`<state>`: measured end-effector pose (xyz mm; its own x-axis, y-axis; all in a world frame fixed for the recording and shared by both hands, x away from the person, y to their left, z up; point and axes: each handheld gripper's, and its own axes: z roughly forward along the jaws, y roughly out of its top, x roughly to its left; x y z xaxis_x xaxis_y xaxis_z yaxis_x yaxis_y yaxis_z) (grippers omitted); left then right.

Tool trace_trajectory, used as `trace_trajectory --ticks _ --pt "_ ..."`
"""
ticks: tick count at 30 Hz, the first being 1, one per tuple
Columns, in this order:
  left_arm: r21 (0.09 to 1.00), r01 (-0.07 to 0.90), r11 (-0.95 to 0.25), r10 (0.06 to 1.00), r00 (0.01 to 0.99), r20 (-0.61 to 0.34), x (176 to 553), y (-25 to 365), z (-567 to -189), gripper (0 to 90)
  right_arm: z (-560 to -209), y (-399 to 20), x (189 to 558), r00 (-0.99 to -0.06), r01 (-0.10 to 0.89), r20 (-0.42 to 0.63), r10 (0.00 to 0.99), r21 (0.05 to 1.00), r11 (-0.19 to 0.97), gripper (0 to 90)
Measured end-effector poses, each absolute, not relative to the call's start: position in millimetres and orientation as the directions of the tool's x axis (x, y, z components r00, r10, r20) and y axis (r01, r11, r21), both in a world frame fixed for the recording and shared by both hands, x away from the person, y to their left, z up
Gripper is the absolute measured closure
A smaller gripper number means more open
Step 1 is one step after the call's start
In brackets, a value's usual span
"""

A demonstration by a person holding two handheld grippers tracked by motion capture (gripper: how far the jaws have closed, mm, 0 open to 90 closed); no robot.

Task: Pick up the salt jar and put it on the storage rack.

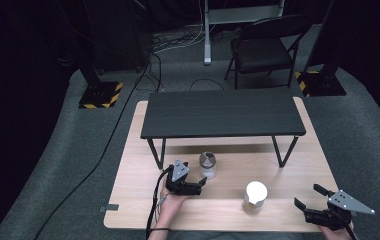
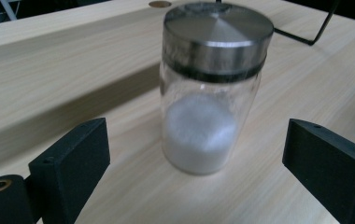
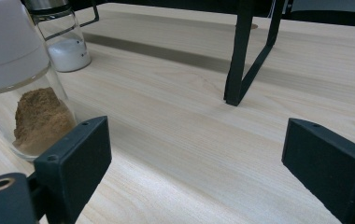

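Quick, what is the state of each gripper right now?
Left gripper: open, holding nothing, jaws either side of the glass jar with white powder.
Right gripper: open, holding nothing.

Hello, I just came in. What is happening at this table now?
A person sits at a light wooden table with a two-jaw gripper in each hand. The left gripper is open and points at a small glass jar with a metal lid and white powder inside; the jar is not gripped yet. The right gripper is open too, off to the side of a glass jar with a white lid and brown powder. A low black shelf stands behind both jars.
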<state>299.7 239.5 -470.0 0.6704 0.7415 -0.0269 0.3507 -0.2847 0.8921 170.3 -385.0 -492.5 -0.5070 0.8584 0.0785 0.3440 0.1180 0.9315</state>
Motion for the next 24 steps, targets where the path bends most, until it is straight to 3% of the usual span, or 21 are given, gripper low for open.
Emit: trace_trajectory --ticks 13,24 --pt "0.902 0.396 -0.175 0.765 0.631 -0.129 312.9 233.2 -485.4 7.5 -492.3 -384.9 170.6 -0.510 0.343 0.079 0.857 0.932 0.119 6.7" --pt "0.914 0.383 -0.136 0.766 0.626 -0.149 315.6 222.6 -495.4 7.7 -492.2 -385.3 171.0 -0.513 0.343 0.080 0.855 0.932 0.119 6.6"
